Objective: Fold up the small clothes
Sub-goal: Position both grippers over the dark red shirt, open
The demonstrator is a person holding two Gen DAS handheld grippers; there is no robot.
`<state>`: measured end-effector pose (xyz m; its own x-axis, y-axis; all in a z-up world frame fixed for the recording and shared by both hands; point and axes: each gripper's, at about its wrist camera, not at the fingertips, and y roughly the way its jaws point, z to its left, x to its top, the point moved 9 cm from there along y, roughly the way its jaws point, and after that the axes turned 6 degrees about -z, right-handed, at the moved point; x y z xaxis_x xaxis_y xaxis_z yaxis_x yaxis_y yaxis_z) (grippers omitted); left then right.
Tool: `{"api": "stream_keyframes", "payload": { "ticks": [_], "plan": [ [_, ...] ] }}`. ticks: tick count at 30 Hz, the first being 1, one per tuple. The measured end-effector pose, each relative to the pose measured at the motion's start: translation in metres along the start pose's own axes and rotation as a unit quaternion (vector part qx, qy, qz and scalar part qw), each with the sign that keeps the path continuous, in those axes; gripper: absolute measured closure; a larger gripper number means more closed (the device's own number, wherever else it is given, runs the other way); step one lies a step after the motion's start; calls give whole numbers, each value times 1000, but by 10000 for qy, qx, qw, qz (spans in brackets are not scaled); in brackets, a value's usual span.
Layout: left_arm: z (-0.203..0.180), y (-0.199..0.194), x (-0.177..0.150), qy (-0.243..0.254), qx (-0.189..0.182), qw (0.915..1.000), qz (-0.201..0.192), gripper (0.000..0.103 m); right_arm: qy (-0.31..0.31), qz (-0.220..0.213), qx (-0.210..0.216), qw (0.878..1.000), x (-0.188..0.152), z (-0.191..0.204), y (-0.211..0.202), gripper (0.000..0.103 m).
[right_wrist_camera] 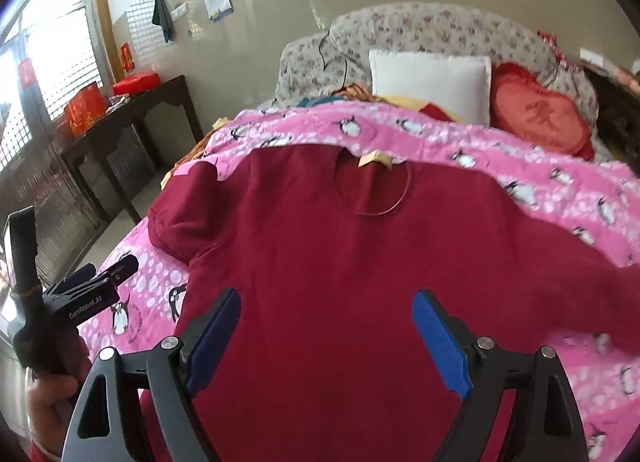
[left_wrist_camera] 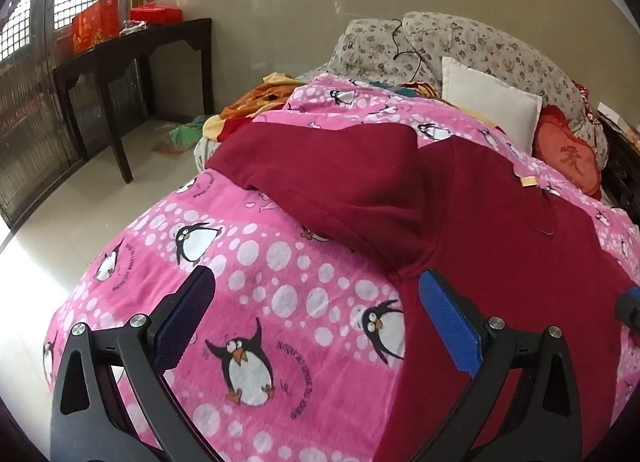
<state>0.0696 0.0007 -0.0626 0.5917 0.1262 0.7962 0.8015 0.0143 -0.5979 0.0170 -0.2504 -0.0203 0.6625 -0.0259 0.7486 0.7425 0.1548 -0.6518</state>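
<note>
Dark red sweater (right_wrist_camera: 340, 262) lies spread flat on a pink penguin-print blanket (left_wrist_camera: 260, 262) that covers the bed, neckline (right_wrist_camera: 372, 190) away from the jaws and a pale label (right_wrist_camera: 374, 160) at the collar. Right gripper (right_wrist_camera: 326, 336): jaws spread wide and empty, hanging above the sweater's lower body, which fills the space between and beyond both blue pads (right_wrist_camera: 440, 346). Left gripper (left_wrist_camera: 316, 318): jaws likewise wide apart and holding nothing, poised over the blanket just beside the sweater's side edge; its right-hand pad (left_wrist_camera: 448, 326) sits over the red cloth, its left-hand pad (left_wrist_camera: 184, 318) over the penguin print. One sleeve (left_wrist_camera: 320, 166) lies folded across the blanket beyond the left jaws. In the right wrist view the left gripper appears to the left of the jaws, held by a hand (right_wrist_camera: 48, 398). Beyond the sweater rest a white pillow (right_wrist_camera: 432, 86) and a red heart cushion (right_wrist_camera: 540, 110); a dark side counter (left_wrist_camera: 132, 50) stands beyond the left jaws, off the bed.
</note>
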Motion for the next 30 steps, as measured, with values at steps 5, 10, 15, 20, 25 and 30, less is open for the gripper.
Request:
{"api": "stream_keyframes", "payload": {
  "ticks": [5,10,15,20,25,30],
  "plan": [
    [-1,16,4,-82,-2,9999,61,1,13,-35,-53,10000,1,5,28,16],
    [17,32,11,-238,16,9997,85,1,135,-8,-125,9998,2,6,58,16],
    [17,43,8,-181,102,9995,248,1,130,24,-326,9994,-8,-4,76,16],
    [29,52,10,-337,194,9989,260,1,207,37,-382,9990,-14,-12,84,16],
    [29,53,7,-283,327,9983,394,1,152,77,-381,9991,-19,-11,86,16],
    [11,48,8,-254,95,9992,292,1,107,-126,-545,9984,-9,-16,75,16]
  ]
}}
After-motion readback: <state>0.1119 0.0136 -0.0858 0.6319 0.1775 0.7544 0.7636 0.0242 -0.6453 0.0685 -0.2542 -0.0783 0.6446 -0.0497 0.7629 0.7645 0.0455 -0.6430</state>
